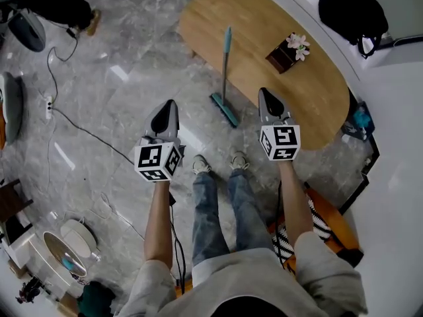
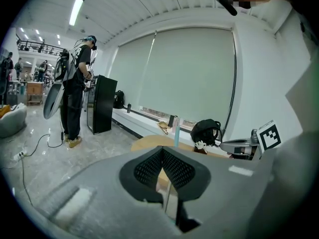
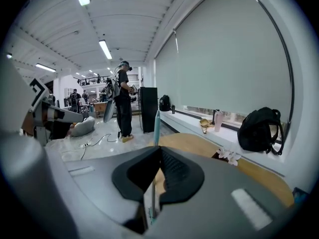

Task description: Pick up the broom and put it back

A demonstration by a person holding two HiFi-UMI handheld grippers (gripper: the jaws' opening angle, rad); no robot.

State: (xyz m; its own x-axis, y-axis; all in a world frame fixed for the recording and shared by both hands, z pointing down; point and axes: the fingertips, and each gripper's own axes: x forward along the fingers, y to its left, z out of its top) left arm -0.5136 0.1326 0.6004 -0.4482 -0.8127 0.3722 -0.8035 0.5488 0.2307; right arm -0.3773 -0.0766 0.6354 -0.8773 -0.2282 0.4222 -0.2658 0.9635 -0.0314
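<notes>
Upright at the near edge of the oval wooden tabletop [image 1: 264, 18], head down by the grey marble floor [image 1: 132, 58]: a long broom with teal handle and teal head [image 1: 225, 71], untouched and well ahead of both tools. Left gripper [image 1: 171, 102] clenched on nothing, dark ribbed pads meeting at the tips. Right gripper [image 1: 263, 90] likewise clamped and empty. Both held off the floor, one to either side of the person's shoes [image 1: 201, 164]. On the tabletop behind the broom, a dark brown box with white flowers [image 1: 289, 50]. Beyond the far rim, on a white ledge, a black backpack [image 1: 352, 10]. Off to the left, a white power strip [image 1: 48, 107] with a thin black cable trailing over the floor. Behind the person, an orange seat with a black-and-white striped cushion [image 1: 320, 224], largely hidden by the right arm. In both gripper views, only the top of the broom handle showing above the jaws, and a sliver more through the slit under the pads. Bristles too small to make out; head probably resting on the floor. Far left in the left gripper view, another person [image 2: 75, 91] standing beside a black cabinet [image 2: 102, 103].
</notes>
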